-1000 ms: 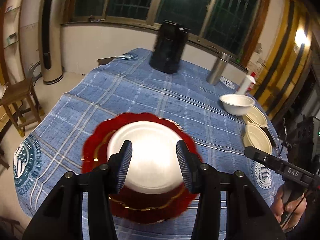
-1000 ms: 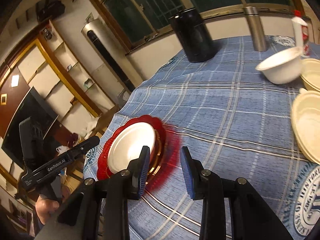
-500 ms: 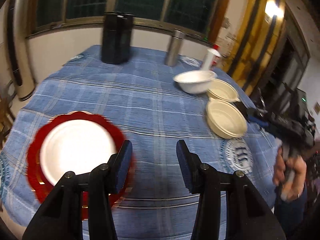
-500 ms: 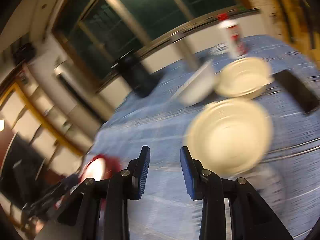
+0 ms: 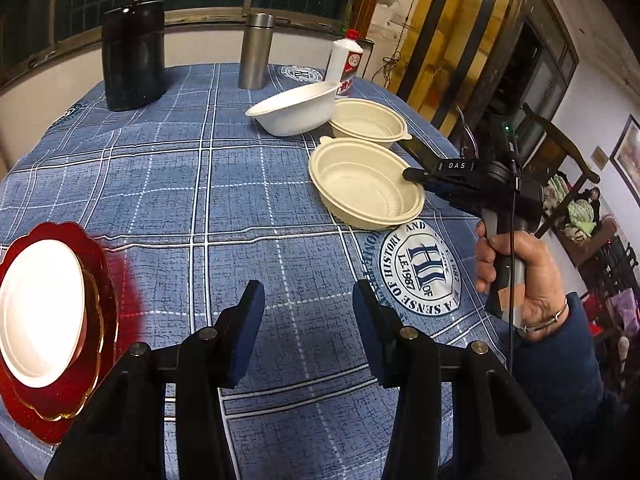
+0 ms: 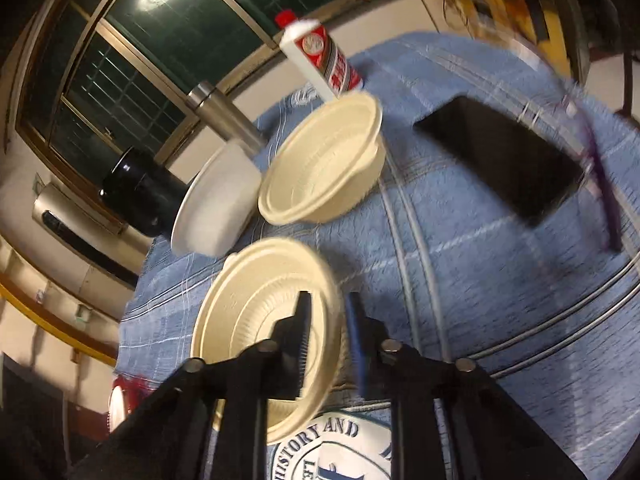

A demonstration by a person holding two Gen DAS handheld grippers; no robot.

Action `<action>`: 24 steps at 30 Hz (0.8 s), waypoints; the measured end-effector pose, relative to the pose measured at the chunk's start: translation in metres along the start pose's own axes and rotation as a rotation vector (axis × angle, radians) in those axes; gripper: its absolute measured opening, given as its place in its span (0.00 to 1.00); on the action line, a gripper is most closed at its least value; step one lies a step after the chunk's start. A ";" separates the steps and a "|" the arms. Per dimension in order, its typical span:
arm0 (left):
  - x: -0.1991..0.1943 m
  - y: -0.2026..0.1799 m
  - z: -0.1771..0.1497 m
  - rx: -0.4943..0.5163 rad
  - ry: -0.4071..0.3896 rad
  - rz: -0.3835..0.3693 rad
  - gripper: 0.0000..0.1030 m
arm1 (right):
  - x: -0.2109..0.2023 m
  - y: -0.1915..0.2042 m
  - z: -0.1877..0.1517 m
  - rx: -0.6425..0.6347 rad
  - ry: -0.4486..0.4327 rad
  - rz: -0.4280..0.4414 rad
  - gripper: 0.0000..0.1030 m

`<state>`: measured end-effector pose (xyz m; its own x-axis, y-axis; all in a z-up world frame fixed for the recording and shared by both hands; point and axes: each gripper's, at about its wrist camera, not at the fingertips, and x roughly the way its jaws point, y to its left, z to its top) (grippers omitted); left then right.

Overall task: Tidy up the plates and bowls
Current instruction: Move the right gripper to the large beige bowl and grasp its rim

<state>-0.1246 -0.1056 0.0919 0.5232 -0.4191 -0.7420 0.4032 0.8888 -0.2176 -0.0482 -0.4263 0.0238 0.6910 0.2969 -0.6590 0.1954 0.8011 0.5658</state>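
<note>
The right gripper (image 6: 326, 332) has its fingers straddling the rim of the near cream bowl (image 6: 256, 312), nearly pinching it; the left gripper (image 5: 308, 320) hangs spread over the tablecloth (image 5: 200, 184), holding nothing; the white plate (image 5: 38, 312) sits on the red plate (image 5: 102, 280) far left.

At the far edge of the counter, which is covered by a blue checked cloth (image 5: 200, 184), a black canister (image 5: 133, 71), a steel flask (image 5: 254, 51) and a red-capped white bottle (image 5: 346, 62) are stood, while a dark phone (image 6: 500, 160) is laid flat.
</note>
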 end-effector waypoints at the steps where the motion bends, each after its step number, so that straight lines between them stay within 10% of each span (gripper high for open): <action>1: 0.000 0.000 -0.001 0.000 0.002 0.002 0.43 | 0.000 0.002 -0.002 0.005 0.002 0.003 0.09; 9: 0.002 0.008 0.000 -0.032 0.007 0.010 0.43 | -0.018 0.040 -0.068 0.057 0.160 0.196 0.25; 14: 0.002 0.010 -0.001 -0.037 0.012 0.011 0.43 | -0.050 0.073 -0.115 -0.119 0.264 0.337 0.27; 24: 0.027 0.011 0.002 -0.108 0.080 -0.066 0.43 | -0.100 0.035 -0.086 -0.119 0.029 0.187 0.28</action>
<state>-0.1046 -0.1073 0.0702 0.4350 -0.4646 -0.7713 0.3490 0.8766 -0.3313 -0.1704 -0.3836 0.0673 0.6869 0.4595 -0.5631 -0.0190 0.7859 0.6181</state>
